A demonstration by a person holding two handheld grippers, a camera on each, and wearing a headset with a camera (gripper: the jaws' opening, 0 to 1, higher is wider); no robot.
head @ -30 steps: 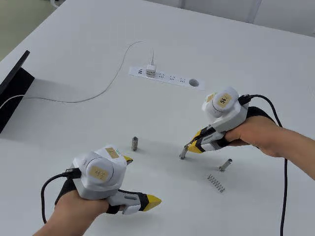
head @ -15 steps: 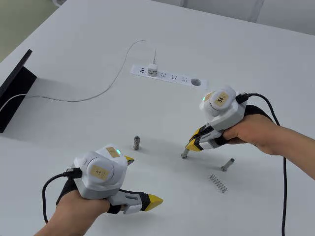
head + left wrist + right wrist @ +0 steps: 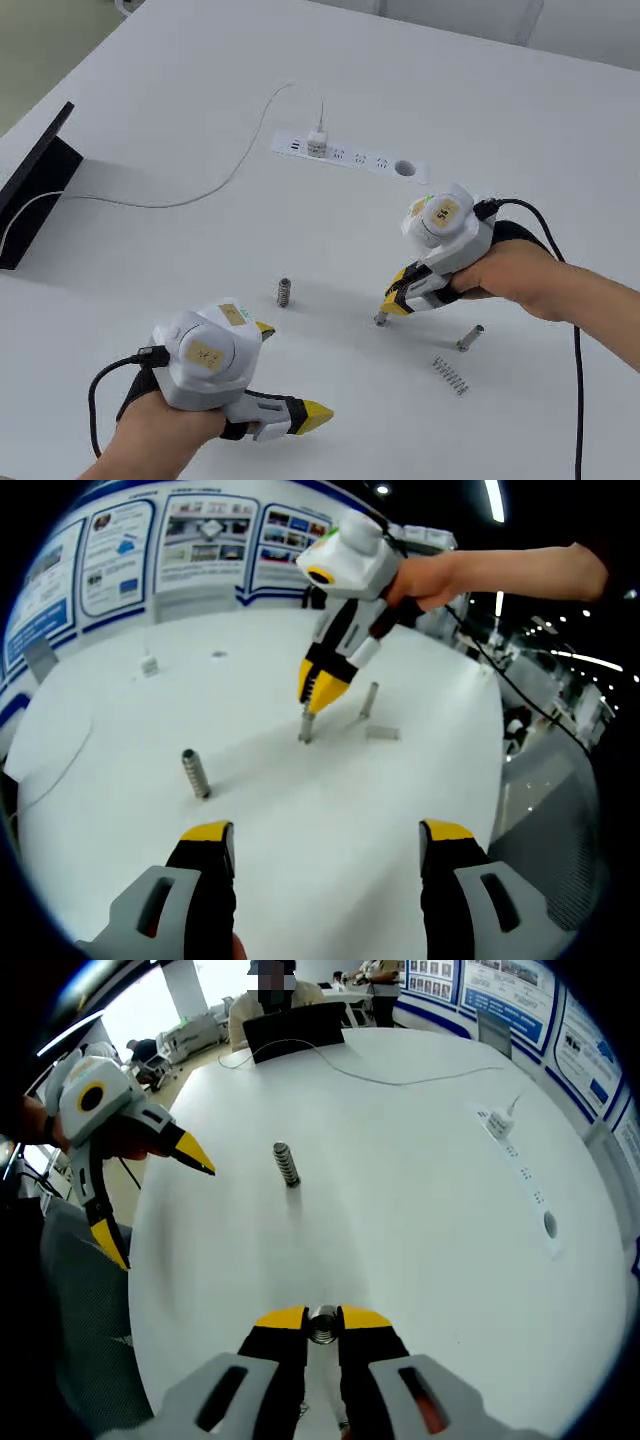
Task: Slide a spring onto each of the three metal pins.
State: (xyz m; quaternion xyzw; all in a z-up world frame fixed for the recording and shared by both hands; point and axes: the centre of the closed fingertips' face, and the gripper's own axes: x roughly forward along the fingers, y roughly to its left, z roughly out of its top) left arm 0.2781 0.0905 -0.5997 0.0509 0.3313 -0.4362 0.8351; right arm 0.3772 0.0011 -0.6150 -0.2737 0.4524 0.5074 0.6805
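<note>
Three metal pins stand on the white table [image 3: 150, 90]. The left pin [image 3: 284, 292] [image 3: 196, 773] [image 3: 287, 1164] carries a spring. My right gripper [image 3: 393, 303] [image 3: 322, 1318] is shut on a second spring [image 3: 322, 1327], held right at the top of the middle pin [image 3: 381, 319] [image 3: 306, 726]. The right pin [image 3: 470, 338] [image 3: 369, 700] is bare, and a loose spring [image 3: 450, 374] [image 3: 382, 733] lies flat beside it. My left gripper [image 3: 288, 372] [image 3: 327, 832] hovers open near the table's front, holding nothing, well short of the pins.
A white power strip [image 3: 350, 158] [image 3: 515, 1150] with a plug and a cable lies at the back of the table. A dark screen [image 3: 30, 180] stands at the left edge. Across the table a person sits behind a laptop [image 3: 295, 1025].
The head camera has shifted a little. My right gripper stays at the middle pin with the spring, its body rolled slightly. The left gripper has barely moved.
</note>
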